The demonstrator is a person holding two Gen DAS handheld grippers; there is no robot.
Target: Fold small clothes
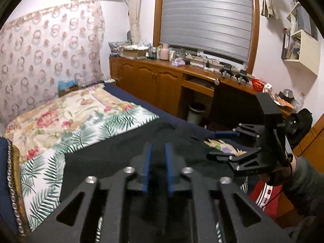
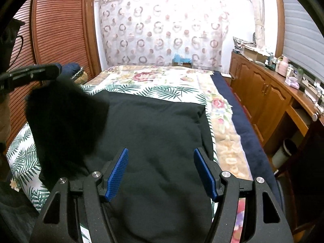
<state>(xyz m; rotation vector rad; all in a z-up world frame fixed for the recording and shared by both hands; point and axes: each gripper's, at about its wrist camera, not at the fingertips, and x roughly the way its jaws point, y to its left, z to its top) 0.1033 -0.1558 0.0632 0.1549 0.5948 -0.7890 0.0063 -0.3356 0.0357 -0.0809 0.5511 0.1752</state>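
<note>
A black garment (image 2: 158,121) lies spread on the bed, over the palm-leaf sheet (image 2: 178,93). Its left part stands up as a raised, blurred flap (image 2: 60,111) reaching the tip of my left gripper (image 2: 54,69). In the left wrist view that gripper (image 1: 158,166) hovers over the black garment (image 1: 113,154) with a narrow gap between its blue pads (image 1: 146,168); nothing shows pressed in the gap. My right gripper (image 2: 161,151) stands wide open just above the garment's near part, empty. It also shows from the side as the right gripper (image 1: 212,143), at the garment's right edge.
The bed (image 1: 60,109) has a floral cover and a navy edge (image 2: 249,133). A wooden cabinet (image 2: 263,97) with clutter on top runs along the right wall, with a small bin (image 2: 283,151) under the desk. A louvred wooden door (image 2: 60,30) stands at the left. A person's sleeve (image 1: 303,182) holds the right gripper.
</note>
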